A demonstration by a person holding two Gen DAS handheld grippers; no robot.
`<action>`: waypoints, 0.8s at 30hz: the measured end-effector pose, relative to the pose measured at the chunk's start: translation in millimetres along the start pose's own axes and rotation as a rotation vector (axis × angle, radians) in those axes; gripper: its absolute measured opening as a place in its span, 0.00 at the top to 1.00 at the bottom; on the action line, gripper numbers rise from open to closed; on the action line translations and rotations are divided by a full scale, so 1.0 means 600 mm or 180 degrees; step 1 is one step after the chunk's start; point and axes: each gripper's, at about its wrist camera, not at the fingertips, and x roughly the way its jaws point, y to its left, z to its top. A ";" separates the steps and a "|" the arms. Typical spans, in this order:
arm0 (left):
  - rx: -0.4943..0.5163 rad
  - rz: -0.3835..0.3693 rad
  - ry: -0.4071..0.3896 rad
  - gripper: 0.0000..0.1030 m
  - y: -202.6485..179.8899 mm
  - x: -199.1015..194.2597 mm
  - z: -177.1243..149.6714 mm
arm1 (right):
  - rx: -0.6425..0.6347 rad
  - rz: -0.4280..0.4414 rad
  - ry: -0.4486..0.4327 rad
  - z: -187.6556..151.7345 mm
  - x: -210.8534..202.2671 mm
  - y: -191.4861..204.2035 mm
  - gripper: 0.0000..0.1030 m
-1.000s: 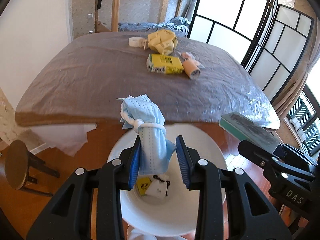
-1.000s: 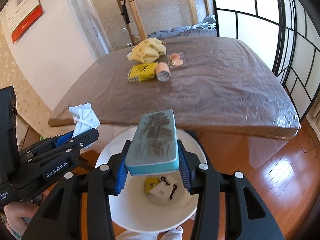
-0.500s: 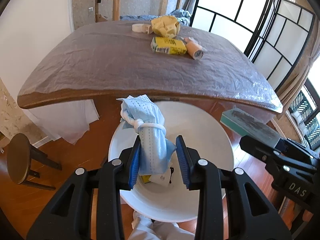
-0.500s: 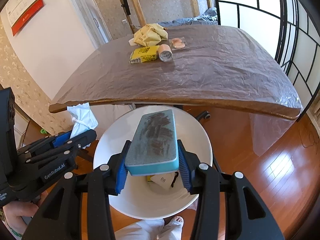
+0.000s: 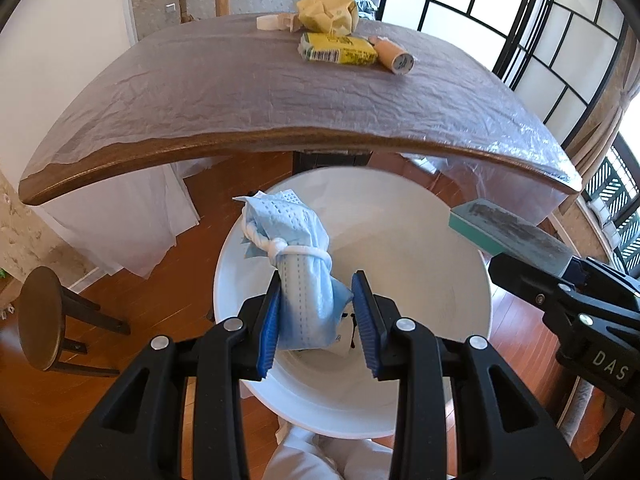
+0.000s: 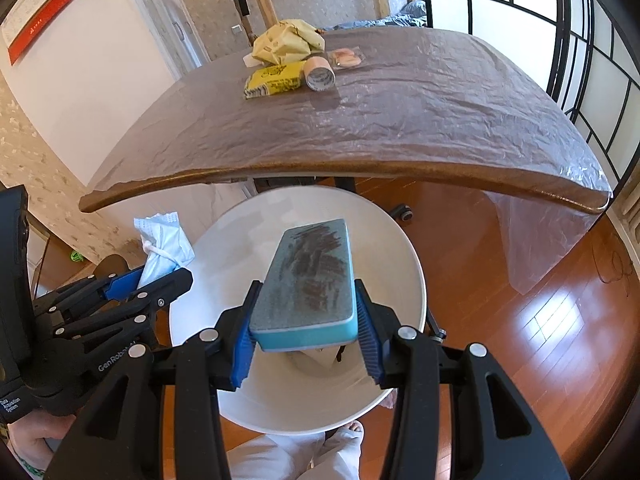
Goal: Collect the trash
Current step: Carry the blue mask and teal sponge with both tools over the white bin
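Polished wooden floor runs under everything, and a white round bin (image 5: 460,264) stands on it directly below both tongs, at the near edge of the plastic-covered tabletop (image 5: 248,92).

Nearest, the left tongs (image 5: 316,316) are clamped on a crumpled blue face mask (image 5: 298,256) tied up with its own white ear loop; it hangs over the bin's mouth. Beside them, the right tongs (image 6: 304,334) are clamped on a teal whiteboard eraser (image 6: 310,276) with a dark smudged felt face, also poised above the bin. Neither piece has been let go yet.

Beneath the tongs, at the bottom of the bin, a few small bits already lie: a white tag or card with something black on it, partly hidden by the mask and the eraser. So some rubbish seems already collected.

Beyond the tongs, at the tabletop's far end, more is left: a yellow packet (image 5: 340,50) with a barcode, a peach-coloured tube (image 5: 394,58) lying on its side just beside it, a crumpled yellow paper bag (image 5: 326,12) behind, a roll of tape (image 5: 266,22), and a small clear wrapper (image 6: 346,58) holding something pinkish.

My estimate is that the job is around halfway: two drops are pending, then about five pieces remain.
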 end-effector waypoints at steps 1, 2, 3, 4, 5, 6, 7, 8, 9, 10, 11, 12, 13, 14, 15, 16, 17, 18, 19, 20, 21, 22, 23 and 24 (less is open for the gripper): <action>0.0012 0.0005 0.0012 0.65 0.000 0.002 -0.001 | 0.0003 -0.0001 0.0011 -0.002 0.002 0.000 0.58; 0.0023 0.0008 0.0024 0.65 0.000 0.004 -0.001 | 0.0005 -0.0004 0.0021 -0.003 0.003 0.000 0.58; 0.0037 0.0010 0.0039 0.65 0.001 0.007 -0.002 | 0.0009 -0.0005 0.0034 -0.004 0.006 0.000 0.58; 0.0048 0.0013 0.0052 0.65 0.001 0.010 -0.003 | 0.0011 -0.0008 0.0045 -0.004 0.009 0.001 0.58; 0.0059 0.0014 0.0064 0.65 0.001 0.012 -0.004 | 0.0011 -0.0012 0.0054 -0.004 0.011 0.001 0.58; 0.0070 0.0015 0.0077 0.65 0.001 0.015 -0.003 | 0.0011 -0.0016 0.0062 -0.005 0.013 0.002 0.58; 0.0082 0.0019 0.0088 0.65 0.001 0.018 -0.004 | 0.0011 -0.0022 0.0073 -0.006 0.015 0.002 0.58; 0.0089 0.0020 0.0098 0.65 0.001 0.021 -0.004 | 0.0011 -0.0025 0.0079 -0.006 0.016 0.002 0.58; 0.0094 0.0018 0.0109 0.65 0.002 0.023 -0.004 | 0.0015 -0.0030 0.0086 -0.006 0.018 0.002 0.58; 0.0103 0.0019 0.0117 0.65 0.002 0.026 -0.004 | 0.0017 -0.0034 0.0093 -0.006 0.020 0.002 0.58; 0.0114 0.0022 0.0123 0.65 0.002 0.028 -0.004 | 0.0023 -0.0039 0.0104 -0.007 0.022 0.002 0.58; 0.0121 0.0021 0.0128 0.65 0.002 0.030 -0.004 | 0.0027 -0.0043 0.0114 -0.007 0.024 0.002 0.58; 0.0129 0.0018 0.0133 0.65 0.001 0.032 -0.004 | 0.0027 -0.0050 0.0123 -0.007 0.027 0.002 0.58; 0.0136 0.0015 0.0138 0.65 0.001 0.034 -0.003 | 0.0024 -0.0057 0.0129 -0.008 0.028 0.002 0.58; 0.0140 0.0011 0.0146 0.65 0.001 0.035 -0.001 | 0.0026 -0.0066 0.0142 -0.009 0.031 0.001 0.58; 0.0149 0.0007 0.0153 0.65 0.001 0.037 -0.001 | 0.0033 -0.0070 0.0150 -0.009 0.032 0.000 0.58; 0.0155 0.0007 0.0159 0.65 0.001 0.039 0.002 | 0.0036 -0.0075 0.0158 -0.009 0.033 0.000 0.58; 0.0162 0.0005 0.0164 0.65 0.001 0.041 0.003 | 0.0039 -0.0082 0.0167 -0.010 0.035 0.000 0.58; 0.0170 0.0003 0.0167 0.65 0.001 0.043 0.004 | 0.0040 -0.0088 0.0174 -0.010 0.038 0.000 0.58; 0.0179 0.0003 0.0172 0.65 0.001 0.045 0.005 | 0.0041 -0.0093 0.0179 -0.011 0.040 0.001 0.58; 0.0185 0.0002 0.0176 0.65 0.001 0.046 0.006 | 0.0042 -0.0099 0.0187 -0.012 0.042 0.001 0.58; 0.0192 -0.0001 0.0181 0.65 0.001 0.048 0.006 | 0.0044 -0.0104 0.0191 -0.014 0.042 0.002 0.58; 0.0195 -0.0002 0.0185 0.65 0.000 0.049 0.007 | 0.0045 -0.0109 0.0197 -0.015 0.043 0.002 0.58; 0.0197 -0.0005 0.0191 0.65 0.000 0.051 0.007 | 0.0049 -0.0113 0.0203 -0.016 0.044 0.001 0.58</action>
